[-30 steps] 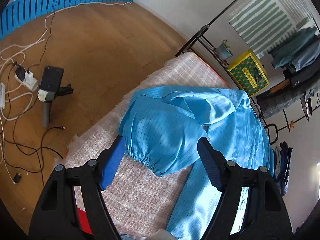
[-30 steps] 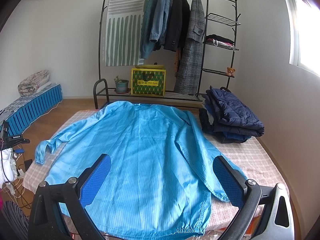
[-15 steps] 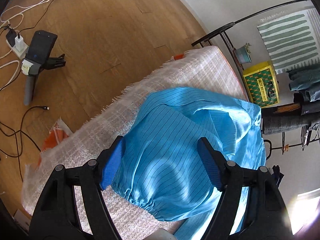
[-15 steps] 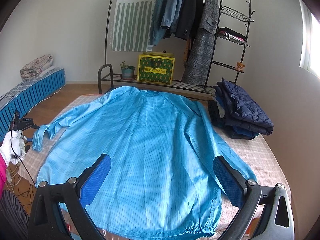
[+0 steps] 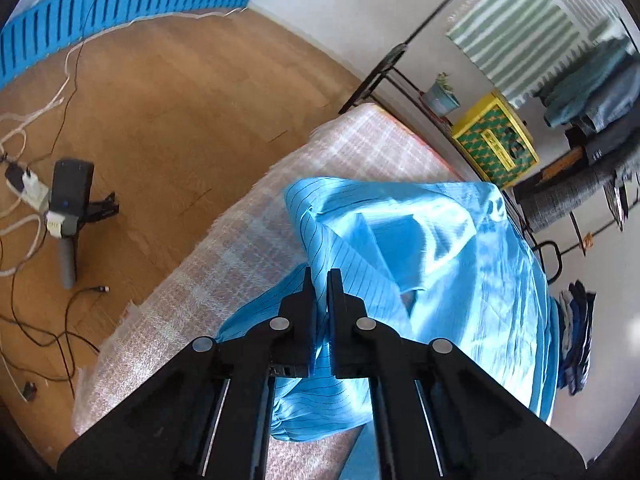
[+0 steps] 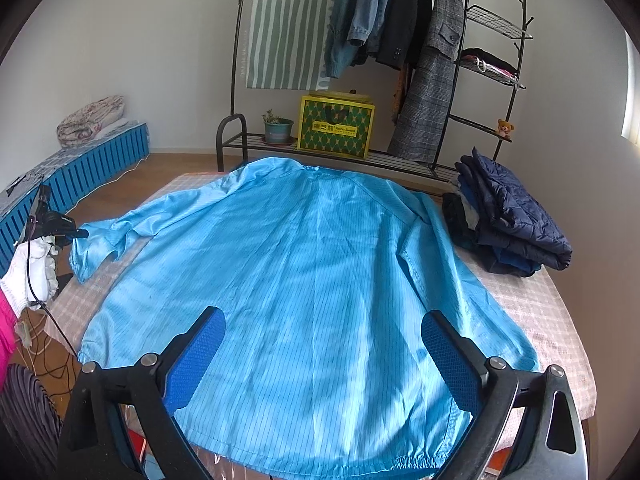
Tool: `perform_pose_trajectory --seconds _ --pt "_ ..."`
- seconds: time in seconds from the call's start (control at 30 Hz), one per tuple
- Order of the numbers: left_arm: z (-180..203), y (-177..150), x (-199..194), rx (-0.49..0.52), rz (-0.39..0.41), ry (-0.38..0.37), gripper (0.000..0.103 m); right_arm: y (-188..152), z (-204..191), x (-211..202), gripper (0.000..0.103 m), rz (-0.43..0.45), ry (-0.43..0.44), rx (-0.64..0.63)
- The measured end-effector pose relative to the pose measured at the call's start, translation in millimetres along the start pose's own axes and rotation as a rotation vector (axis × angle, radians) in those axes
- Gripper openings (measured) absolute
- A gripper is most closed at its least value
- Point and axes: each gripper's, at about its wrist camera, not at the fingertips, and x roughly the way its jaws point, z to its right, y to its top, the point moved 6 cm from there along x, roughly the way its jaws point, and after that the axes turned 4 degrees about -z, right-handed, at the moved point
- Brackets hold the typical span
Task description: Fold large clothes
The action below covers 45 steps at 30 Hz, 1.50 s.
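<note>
Left gripper [image 5: 318, 276]: the jaws are pressed almost together and pinch a fold of the blue shirt's sleeve [image 5: 320, 360].
Sleeve: it is bunched up and lifted at the left edge of the bed, at about 9 o'clock from the shirt's middle in the right wrist view.
Right gripper [image 6: 320, 356]: the jaws are spread wide and hold nothing. They hang above the bottom hem of the shirt, at 6 o'clock.
Blue shirt [image 6: 304, 264]: it lies flat and spread out on the bed, collar at 12 o'clock, hem at 6 o'clock. It has thin dark stripes.
Bed cover [image 6: 560, 320]: pink and white checks, under the shirt.
Folded clothes [image 6: 516, 224]: a dark blue pile sits on the bed at 3 o'clock, just beside the shirt's other sleeve.
Clothes rack [image 6: 400, 40]: stands behind the bed at 12 o'clock, with coats and a striped cloth on it.
Yellow box [image 6: 336, 126]: on the rack's low shelf, next to a small plant pot [image 6: 278, 128].
Floor [image 5: 160, 100]: brown wood, with cables and a black device [image 5: 70, 200] at 9 o'clock in the left wrist view.
</note>
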Motion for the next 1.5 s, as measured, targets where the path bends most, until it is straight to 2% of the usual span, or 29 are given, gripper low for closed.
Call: perform_pose_trajectory --seconds 0.17,0.23,0.33,0.47,0.63,0.73,0.8,0.83,0.87,0.93,1.07,1.2,1.3,1.37,1.5 --pt "67 -28 -48 0.247 0.085 -0.019 0.001 1 -18 31 0.083 -0.018 0.143 -0.030" --pt "89 -47 -60 0.311 0.096 -0.035 0.001 4 -22 49 0.067 -0.067 0.182 -0.015" --pt "115 -80 -70 0.396 0.090 -0.045 0.001 9 -25 74 0.051 -0.131 0.265 0.033" --pt "143 -125 -76 0.519 0.066 -0.032 0.000 16 -33 95 0.048 -0.167 0.346 0.073" --pt "159 -181 -75 0.629 0.032 0.005 0.000 17 -45 100 0.048 -0.161 0.382 0.042" --pt "166 -217 -63 0.701 -0.029 0.023 0.000 17 -51 102 0.048 -0.189 0.440 0.060" --pt "170 -239 -55 0.739 -0.081 0.049 0.000 18 -54 102 0.048 -0.186 0.433 0.051" --pt "171 -248 -53 0.748 -0.113 0.060 0.005 18 -55 101 0.048 -0.184 0.430 0.040" --pt "172 -256 -52 0.748 -0.149 0.063 0.020 18 -55 99 0.048 -0.182 0.427 0.034" --pt "176 -263 -63 0.723 -0.176 0.022 0.043 18 -54 96 0.048 -0.185 0.431 0.036" --pt "177 -238 -97 0.621 -0.155 -0.075 0.045 15 -45 93 0.052 -0.188 0.423 0.056" --pt "149 -179 -104 0.467 -0.100 -0.056 0.045 6 -43 102 0.054 -0.251 0.459 0.110" --pt "110 -150 -91 0.323 -0.131 -0.071 0.045 -3 -52 109 0.054 -0.279 0.470 0.101" --pt "88 -145 -77 0.236 -0.167 -0.088 0.045 -9 -64 114 0.054 -0.299 0.490 0.094" --pt "72 -164 -44 0.194 -0.243 -0.089 0.045 -19 -93 124 0.054 -0.348 0.549 0.088"
